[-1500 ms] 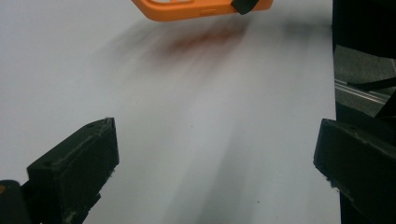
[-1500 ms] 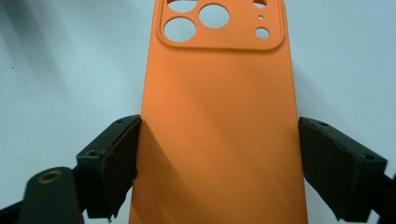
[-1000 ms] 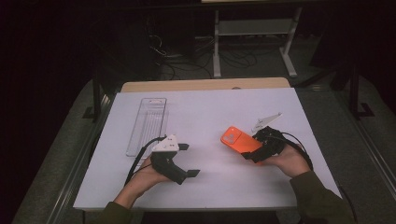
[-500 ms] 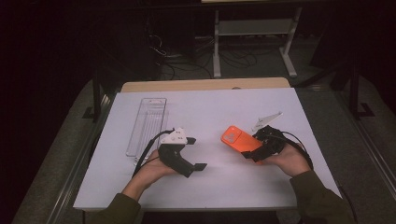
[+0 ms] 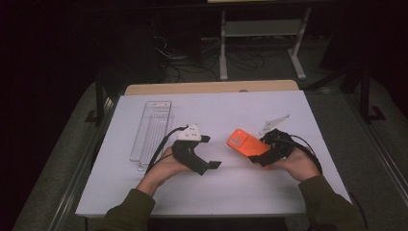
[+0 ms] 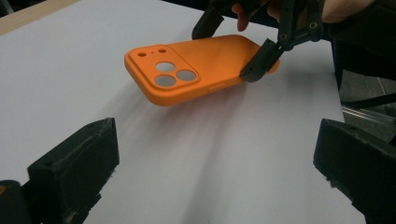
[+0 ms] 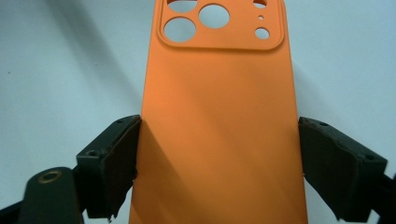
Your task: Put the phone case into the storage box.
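Gripping the orange phone case [image 5: 247,143] across its width at centre-right of the high view, the right gripper [image 5: 266,153] holds it above the white table [image 5: 231,192]; its long axis points upper-left, toward the nearing, wide-open left gripper [image 5: 208,151]

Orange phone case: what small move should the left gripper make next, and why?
Probably ease the left gripper toward the orange phone case. Its jaws stand open with nothing between them and face the case's free camera end, while the right gripper grips the other end above the white table.
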A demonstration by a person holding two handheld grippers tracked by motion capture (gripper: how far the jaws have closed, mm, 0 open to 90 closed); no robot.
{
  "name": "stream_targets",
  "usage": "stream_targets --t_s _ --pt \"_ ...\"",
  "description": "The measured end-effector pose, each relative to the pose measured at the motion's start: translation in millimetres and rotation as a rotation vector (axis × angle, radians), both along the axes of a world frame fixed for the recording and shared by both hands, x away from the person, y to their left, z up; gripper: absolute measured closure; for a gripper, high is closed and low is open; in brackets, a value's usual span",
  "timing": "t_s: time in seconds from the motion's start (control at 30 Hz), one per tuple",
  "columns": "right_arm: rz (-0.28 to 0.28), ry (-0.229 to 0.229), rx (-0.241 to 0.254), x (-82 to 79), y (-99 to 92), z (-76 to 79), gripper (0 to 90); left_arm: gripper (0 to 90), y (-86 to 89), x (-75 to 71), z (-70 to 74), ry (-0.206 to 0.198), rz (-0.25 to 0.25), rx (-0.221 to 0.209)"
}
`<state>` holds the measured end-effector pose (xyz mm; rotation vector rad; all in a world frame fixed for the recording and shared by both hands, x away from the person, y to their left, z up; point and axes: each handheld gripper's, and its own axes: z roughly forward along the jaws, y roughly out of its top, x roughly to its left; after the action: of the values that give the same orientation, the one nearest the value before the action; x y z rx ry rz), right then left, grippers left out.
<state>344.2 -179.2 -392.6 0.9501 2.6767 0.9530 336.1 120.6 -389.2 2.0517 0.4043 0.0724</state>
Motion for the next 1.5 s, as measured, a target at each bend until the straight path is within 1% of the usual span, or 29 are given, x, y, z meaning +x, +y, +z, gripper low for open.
stream_targets --t_s 0.03,0.07,0.1,0.17,0.23,0.27,0.33,0.37,0.4,0.43,0.47,0.5,0.57,0.63,0.7,0.9,0.97,1.03,1.07,1.1,1.13,1.17,1.23,1.3,1.33,1.43,1.5 --pt "0.000 0.000 0.000 0.0 0.0 0.0 15.2 0.0 -1.0 1.1 -0.1 0.002 0.003 -0.004" --pt "0.001 0.002 -0.001 0.8 -0.3 -0.5 15.2 0.0 -2.5 2.8 -1.0 -0.005 0.006 -0.013" --pt "0.001 0.002 -0.001 0.8 -0.3 -0.5 15.2 0.0 -3.7 4.7 -1.4 -0.014 0.008 -0.010" --pt "-0.002 0.006 -0.004 1.1 -0.1 -0.7 15.2 0.0 -6.9 8.5 -3.5 -0.014 0.005 -0.018" --pt "0.003 0.004 -0.008 1.4 0.6 -1.5 15.2 0.0 -11.6 11.9 -7.3 -0.014 0.007 -0.042" --pt "0.003 0.004 -0.008 1.4 0.6 -1.5 15.2 0.0 -11.6 11.9 -7.3 -0.014 0.007 -0.042" --pt "0.003 0.005 -0.008 1.0 0.9 -1.5 15.2 0.0 -12.7 14.6 -11.2 -0.031 0.002 -0.048" --pt "0.011 0.002 -0.009 1.3 0.8 -1.0 15.2 0.0 -14.9 16.0 -15.9 -0.017 0.000 -0.029" --pt "0.011 0.002 -0.009 1.3 0.8 -1.0 15.2 0.0 -14.9 16.0 -15.9 -0.017 0.000 -0.029" --pt "0.011 0.002 -0.008 1.4 1.2 -1.0 15.2 0.0 -14.7 16.8 -17.0 -0.024 -0.005 -0.015" --pt "0.012 0.001 -0.011 1.4 1.6 -0.9 15.1 0.0 -14.7 16.8 -18.0 -0.016 0.000 -0.020" --pt "0.012 0.001 -0.015 1.0 2.2 -1.1 15.2 0.0 -13.3 17.8 -18.3 -0.016 0.000 -0.010" --pt "0.015 0.000 -0.012 0.4 2.6 -1.2 15.2 0.0 -12.9 17.5 -18.8 -0.021 0.006 -0.003" --pt "0.020 -0.003 -0.013 0.3 2.3 -0.4 15.2 0.0 -13.5 16.5 -19.6 -0.017 0.010 -0.003" --pt "0.020 -0.002 -0.013 -0.2 2.6 0.6 15.1 0.0 -15.0 15.8 -21.8 -0.021 0.014 0.010" --pt "0.019 -0.005 -0.012 -0.7 2.3 1.4 15.2 0.0 -15.5 15.5 -22.6 -0.040 0.014 0.006" --pt "0.018 -0.005 -0.008 -1.4 2.0 1.8 15.1 0.0 -15.1 16.7 -21.9 -0.039 0.015 0.012" --pt "0.023 -0.005 -0.008 -2.4 1.3 1.7 15.1 0.0 -15.5 18.2 -21.7 -0.043 0.007 0.005" --pt "0.020 -0.004 -0.004 -3.1 1.0 1.9 15.2 0.0 -15.9 18.1 -21.4 -0.045 0.005 0.013" --pt "0.024 -0.003 -0.005 -3.3 0.7 2.2 15.2 0.0 -17.3 17.5 -22.1 -0.045 0.009 0.006" --pt "0.022 -0.007 -0.005 -3.5 0.6 2.6 15.1 0.0 -17.1 17.6 -22.0 -0.049 0.002 0.020" --pt "0.021 -0.006 0.000 -3.4 0.3 3.0 15.1 0.0 -17.2 17.8 -21.9 -0.063 0.000 0.029" --pt "0.021 -0.009 -0.005 -3.6 0.5 2.6 15.2 0.0 -17.4 17.0 -21.1 -0.078 0.000 0.033" --pt "0.020 -0.007 -0.007 -4.2 0.4 2.0 15.2 0.0 -17.3 16.7 -20.3 -0.099 -0.001 0.047" --pt "0.020 -0.005 -0.007 -4.4 0.2 1.9 15.1 0.0 -18.0 15.8 -20.6 -0.097 0.003 0.037" --pt "0.023 -0.007 -0.012 -4.9 0.2 1.7 15.1 0.0 -17.5 15.1 -19.7 -0.128 0.003 0.046" --pt "0.023 -0.009 -0.011 -4.9 0.0 1.9 15.1 0.0 -17.3 14.4 -19.2 -0.141 0.003 0.046"
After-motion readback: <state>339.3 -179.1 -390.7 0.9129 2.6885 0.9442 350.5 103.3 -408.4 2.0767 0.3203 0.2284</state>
